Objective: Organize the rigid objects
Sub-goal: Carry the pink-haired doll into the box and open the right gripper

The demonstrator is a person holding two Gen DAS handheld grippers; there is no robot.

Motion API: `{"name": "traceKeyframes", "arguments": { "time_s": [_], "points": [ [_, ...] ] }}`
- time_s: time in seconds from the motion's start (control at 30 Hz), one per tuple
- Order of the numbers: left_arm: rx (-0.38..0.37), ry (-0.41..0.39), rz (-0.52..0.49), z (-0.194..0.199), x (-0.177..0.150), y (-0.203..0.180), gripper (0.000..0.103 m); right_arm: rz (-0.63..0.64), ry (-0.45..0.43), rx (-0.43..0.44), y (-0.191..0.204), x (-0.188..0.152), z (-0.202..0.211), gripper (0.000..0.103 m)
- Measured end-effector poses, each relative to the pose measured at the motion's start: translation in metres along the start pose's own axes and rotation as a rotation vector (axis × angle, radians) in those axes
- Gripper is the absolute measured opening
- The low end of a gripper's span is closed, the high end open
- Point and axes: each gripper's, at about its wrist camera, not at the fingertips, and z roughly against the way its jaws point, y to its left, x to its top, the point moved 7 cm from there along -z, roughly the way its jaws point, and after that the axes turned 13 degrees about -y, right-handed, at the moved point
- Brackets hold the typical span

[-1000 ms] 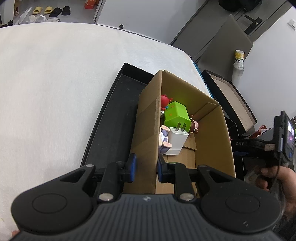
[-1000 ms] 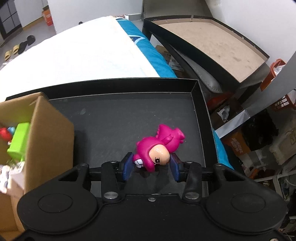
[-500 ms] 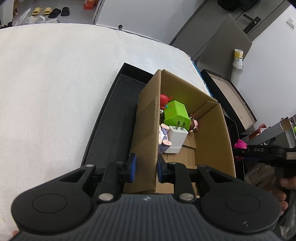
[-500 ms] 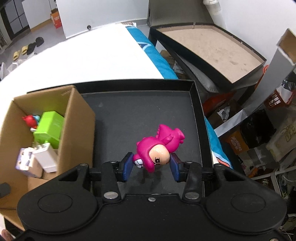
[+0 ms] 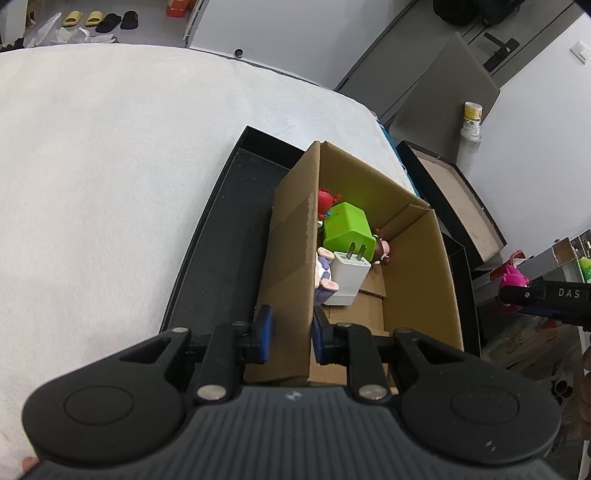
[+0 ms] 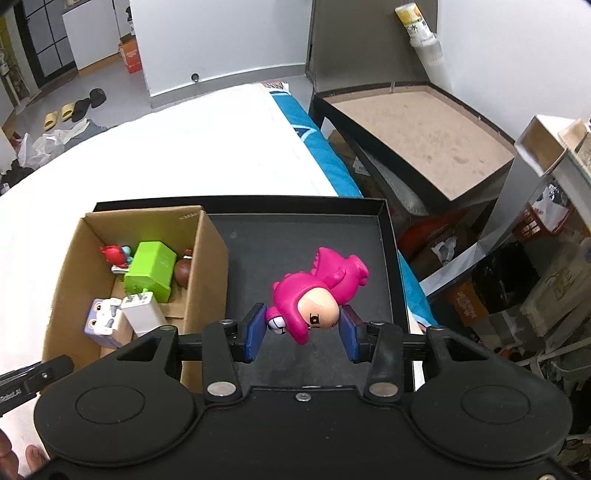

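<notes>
My right gripper [image 6: 302,330] is shut on a pink dinosaur figure [image 6: 317,291], held above the floor of a black tray [image 6: 386,236]; the same figure [image 5: 511,280] shows at the right edge of the left wrist view. A cardboard box [image 6: 210,266] stands in the tray's left part. In it lie a green charger [image 6: 149,271], a white charger [image 6: 144,315], a red toy [image 6: 114,254], a brown toy [image 6: 183,269] and a lilac figure [image 6: 101,323]. My left gripper [image 5: 289,334] is shut on the box's near wall [image 5: 291,258].
The tray lies on a white bed cover [image 5: 110,166]. To its right stand an open black case with a brown lining [image 6: 417,125], a white bottle [image 6: 421,33] and cluttered boxes [image 6: 517,277] on the floor. Shoes [image 6: 74,109] lie far back left.
My right gripper has risen with the pink figure, so the box and its contents have come into its view. The left gripper has stayed on the box wall.
</notes>
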Motion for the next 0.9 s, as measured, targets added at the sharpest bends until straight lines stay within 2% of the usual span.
{"name": "traceKeyframes", "arguments": {
  "time_s": [0.9],
  "points": [
    [-0.017, -0.007, -0.002, 0.005, 0.001, -0.001, 0.019, 0.087, -0.029, 0.012, 0.034, 0.022, 0.041, 0.042]
  ]
}}
